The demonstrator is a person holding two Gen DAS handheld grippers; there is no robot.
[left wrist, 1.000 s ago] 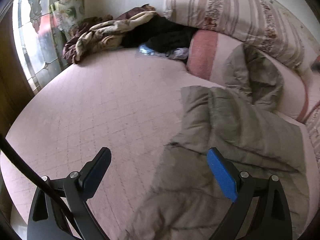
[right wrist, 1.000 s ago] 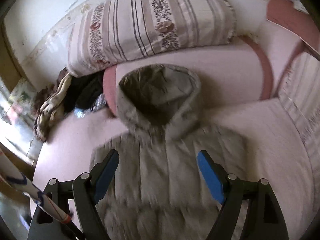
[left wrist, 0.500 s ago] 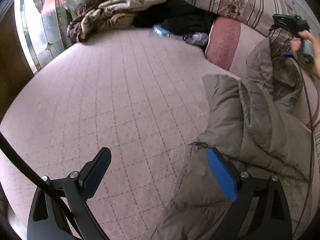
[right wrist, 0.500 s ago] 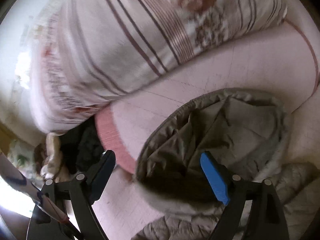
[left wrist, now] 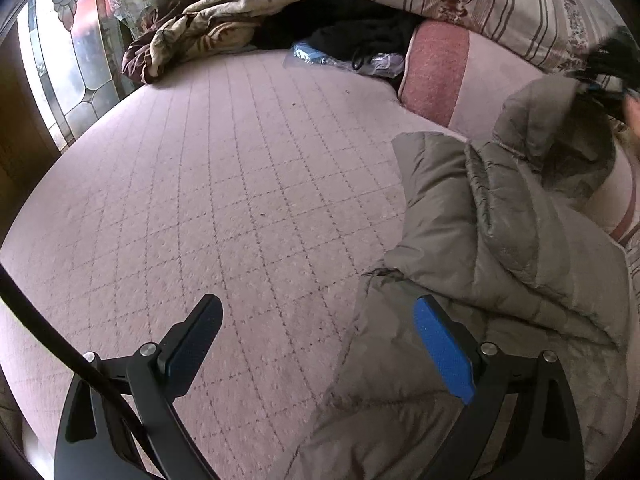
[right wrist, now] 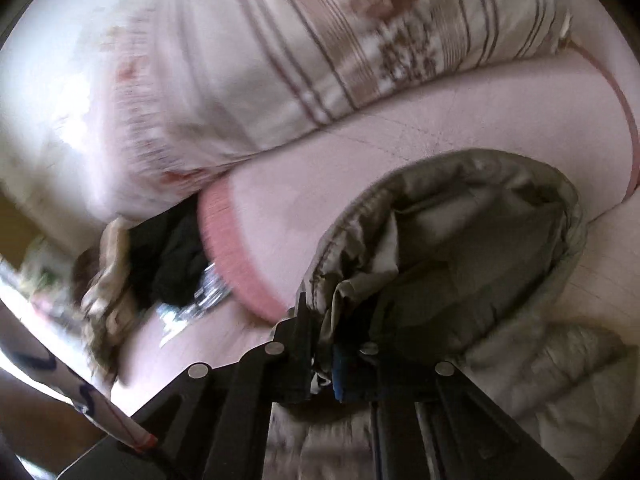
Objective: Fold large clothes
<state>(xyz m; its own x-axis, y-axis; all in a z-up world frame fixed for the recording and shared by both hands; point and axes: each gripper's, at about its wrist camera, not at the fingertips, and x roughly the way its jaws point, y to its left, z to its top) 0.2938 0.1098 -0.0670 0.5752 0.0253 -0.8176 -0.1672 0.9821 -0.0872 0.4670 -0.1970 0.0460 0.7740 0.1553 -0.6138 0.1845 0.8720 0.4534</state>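
Note:
A grey-olive padded hooded jacket (left wrist: 480,264) lies on the pink quilted bed at the right, a sleeve folded across its body. My left gripper (left wrist: 316,340) is open and empty, low over the jacket's left edge; its blue pad (left wrist: 442,354) is over the fabric. My right gripper (right wrist: 322,356) is shut on the rim of the jacket's hood (right wrist: 460,240), near the pink pillow. In the left wrist view the right gripper (left wrist: 608,68) shows blurred at the far right, at the hood (left wrist: 552,120).
A pink bolster pillow (left wrist: 436,68) and a striped floral pillow (left wrist: 500,4) lie at the head of the bed. A pile of brown, beige and black clothes (left wrist: 256,24) sits at the far left corner. A stained-glass window (left wrist: 68,64) is at the left.
My right gripper has moved down to the hood and closed on its rim. My left gripper stayed open while its view shifted slightly closer to the jacket.

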